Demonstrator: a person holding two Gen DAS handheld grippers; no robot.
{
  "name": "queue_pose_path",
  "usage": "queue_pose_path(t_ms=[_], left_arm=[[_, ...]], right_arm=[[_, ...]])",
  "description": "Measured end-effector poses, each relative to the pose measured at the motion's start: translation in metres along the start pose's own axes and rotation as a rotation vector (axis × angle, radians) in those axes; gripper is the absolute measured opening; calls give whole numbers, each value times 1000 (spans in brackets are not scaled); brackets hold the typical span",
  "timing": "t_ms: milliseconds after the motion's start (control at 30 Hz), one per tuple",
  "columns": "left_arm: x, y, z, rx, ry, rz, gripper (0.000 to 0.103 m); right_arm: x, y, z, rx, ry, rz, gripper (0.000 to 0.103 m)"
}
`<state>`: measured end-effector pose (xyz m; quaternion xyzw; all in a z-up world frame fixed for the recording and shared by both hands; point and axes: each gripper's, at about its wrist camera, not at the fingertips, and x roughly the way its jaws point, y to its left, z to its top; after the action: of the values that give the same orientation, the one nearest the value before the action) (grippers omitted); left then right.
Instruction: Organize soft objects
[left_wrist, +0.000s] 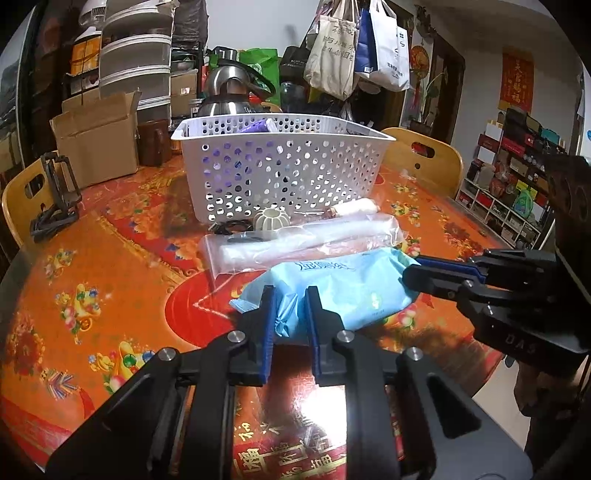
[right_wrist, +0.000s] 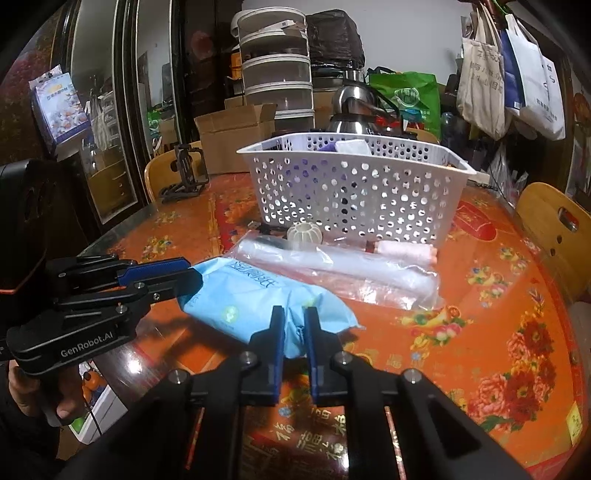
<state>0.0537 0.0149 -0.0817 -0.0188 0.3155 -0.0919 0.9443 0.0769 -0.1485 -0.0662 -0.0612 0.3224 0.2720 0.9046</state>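
A light blue soft pack of wipes (left_wrist: 343, 291) lies on the orange table, also in the right wrist view (right_wrist: 255, 299). My left gripper (left_wrist: 290, 301) is shut on its left end; it shows from the side in the right wrist view (right_wrist: 192, 278). My right gripper (right_wrist: 294, 321) is shut on the pack's right end and shows in the left wrist view (left_wrist: 410, 275). A white perforated basket (left_wrist: 284, 166) stands behind, holding a purple item (left_wrist: 255, 127). The basket also shows in the right wrist view (right_wrist: 354, 188).
A clear zip bag with a plastic roll (left_wrist: 306, 240) lies between pack and basket, with a white ribbed ball (left_wrist: 270, 220) and a pale roll (left_wrist: 360, 207) by it. A cardboard box (left_wrist: 99, 138), kettle (left_wrist: 231, 92), phone stand (left_wrist: 59, 188) and wooden chairs (left_wrist: 424, 155) surround the table.
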Motion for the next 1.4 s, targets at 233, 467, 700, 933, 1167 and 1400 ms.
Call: queue_pose_path(t_ms=[233,467,700,933,1167,1400], left_arm=[[4,1,-6,3,19,8,14],[2,-1,-5,-6,9,29,12],[-13,0,13,-8,-33,37,5],[-13,1,19,-10,-33,31,1],[-9,7,30,-34,-32,7,1],[-17,5,52,-22,-60,3,1]], right_arm=[[1,1,-2,6,3,9,9],[3,1,-3,9,4,13,9],[-11,3,10,-10,-38,2,7],[-21,5,28,-34,-63,-5,7],[-21,-2,34,-1,-71,9,6],[-29,-5,52,-3,-102,3,6]])
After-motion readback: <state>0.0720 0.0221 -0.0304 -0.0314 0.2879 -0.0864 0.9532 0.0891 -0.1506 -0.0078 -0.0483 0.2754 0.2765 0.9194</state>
